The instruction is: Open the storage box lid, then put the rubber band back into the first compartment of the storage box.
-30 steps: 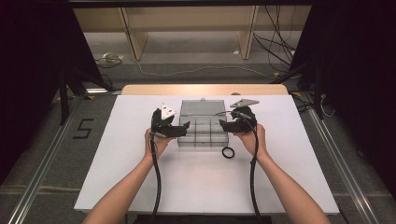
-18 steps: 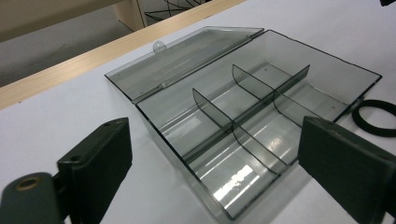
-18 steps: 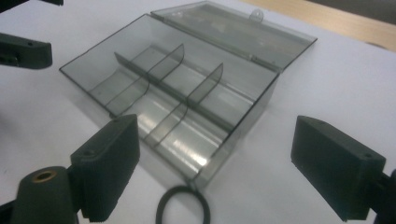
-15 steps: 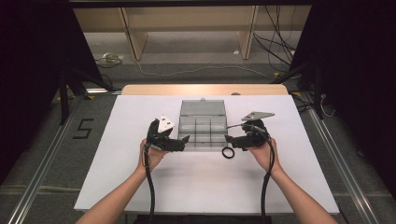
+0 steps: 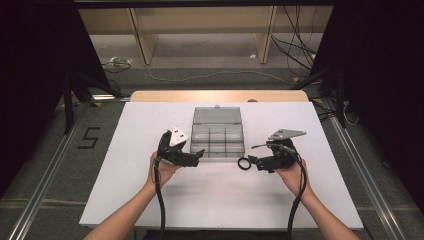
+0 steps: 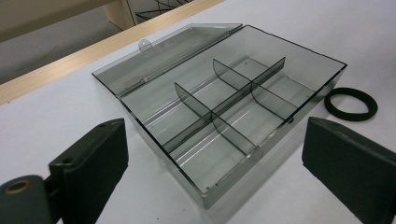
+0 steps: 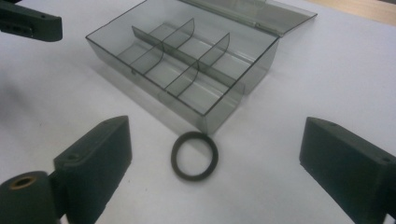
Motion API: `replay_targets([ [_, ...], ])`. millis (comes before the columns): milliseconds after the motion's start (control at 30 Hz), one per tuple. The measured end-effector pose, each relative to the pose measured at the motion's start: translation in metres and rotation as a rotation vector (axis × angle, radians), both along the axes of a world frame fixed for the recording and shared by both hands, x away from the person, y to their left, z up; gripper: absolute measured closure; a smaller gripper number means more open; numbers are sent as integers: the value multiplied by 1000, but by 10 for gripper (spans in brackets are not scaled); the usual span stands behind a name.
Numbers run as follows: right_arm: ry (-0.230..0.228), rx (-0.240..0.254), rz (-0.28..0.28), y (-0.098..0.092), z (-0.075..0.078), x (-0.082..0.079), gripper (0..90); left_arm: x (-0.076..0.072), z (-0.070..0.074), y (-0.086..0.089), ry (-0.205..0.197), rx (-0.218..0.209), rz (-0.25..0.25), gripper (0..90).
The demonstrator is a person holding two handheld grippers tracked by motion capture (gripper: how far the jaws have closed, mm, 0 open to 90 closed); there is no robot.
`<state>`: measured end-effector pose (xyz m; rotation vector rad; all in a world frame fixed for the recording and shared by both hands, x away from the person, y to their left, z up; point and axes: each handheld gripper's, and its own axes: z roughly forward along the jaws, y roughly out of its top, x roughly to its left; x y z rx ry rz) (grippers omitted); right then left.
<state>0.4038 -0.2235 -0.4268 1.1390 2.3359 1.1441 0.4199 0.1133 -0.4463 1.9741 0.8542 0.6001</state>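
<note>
A clear smoky plastic box (image 5: 217, 140) with several divided compartments stands mid-table, its lid (image 5: 217, 116) lying open at the back; the compartments (image 6: 224, 116) look empty. A black rubber ring (image 5: 244, 163) lies flat on the white table just off the box's front right corner. My left gripper (image 5: 198, 156) hovers at the box's front left corner, open, nothing between its pads (image 6: 93, 158). My right gripper (image 5: 253, 163) sits right of the ring, open; the ring (image 7: 194, 155) lies on the table ahead of its wide-apart jaws, untouched. Both grippers' jaws have just been opening.
The white table sheet (image 5: 150, 200) ends in a wooden strip (image 5: 220, 96) at the far edge. Beyond it are wooden table legs (image 5: 142, 42) and loose cables (image 5: 295, 40) on the floor. Dark curtains flank both sides.
Both grippers have drawn back from the box's sides toward the person, the right one also swinging outward to the right. Their jaws stand wider. The box and ring have stayed put.
</note>
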Motion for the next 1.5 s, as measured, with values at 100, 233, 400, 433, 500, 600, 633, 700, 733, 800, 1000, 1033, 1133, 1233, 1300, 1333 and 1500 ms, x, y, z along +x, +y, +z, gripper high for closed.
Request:
replay_targets([
  [100, 3, -13, 11, -3, -1, -6, 60, -1, -1, -2, 5, 7, -12, 57],
  [233, -7, -26, 14, -9, 0, -15, 46, -2, -1, -6, 7, 6, -22, 50],
  [400, -11, -21, 7, -18, 1, -25, 38, -5, -1, -10, 4, 9, -37, 47],
  [433, -13, -19, 9, -20, 1, -27, 36, -5, -1, -10, 3, 8, -37, 47],
  [500, -12, -20, 7, -22, 2, -31, 34, -6, -1, -10, 4, 11, -39, 45],
  [600, -5, -26, 6, -25, 1, -36, 27, -6, -1, -11, 2, 10, -38, 44],
  [633, -5, -29, 7, -25, 0, -37, 23, -6, -1, -11, 3, 9, -39, 43],
  [700, -1, -30, 8, -26, 0, -41, 20, -6, -1, -12, 2, 8, -40, 41],
  [733, -2, -33, 10, -26, 0, -43, 16, -6, -1, -13, 2, 10, -41, 40],
  [800, -4, -41, 14, -26, 0, -48, 14, -7, -2, -14, 6, 10, -46, 37],
  [1000, -11, -50, 31, -29, 0, -60, 8, -8, -2, -16, 7, 14, -53, 32],
  [1033, -13, -56, 32, -29, 0, -62, 8, -8, -2, -16, 6, 15, -54, 32],
  [1133, -14, -59, 32, -31, 0, -66, 8, -9, -2, -17, 6, 16, -56, 32],
  [1233, -14, -55, 28, -34, 1, -70, 8, -10, -2, -19, 5, 16, -62, 31],
  [1300, -15, -56, 27, -36, 1, -72, 8, -11, -1, -20, 4, 17, -67, 31],
  [1333, -14, -56, 26, -36, 1, -73, 8, -11, -2, -22, 4, 14, -67, 31],
  [1500, -11, -58, 30, -38, 1, -75, 8, -14, -2, -28, 7, 18, -91, 29],
])
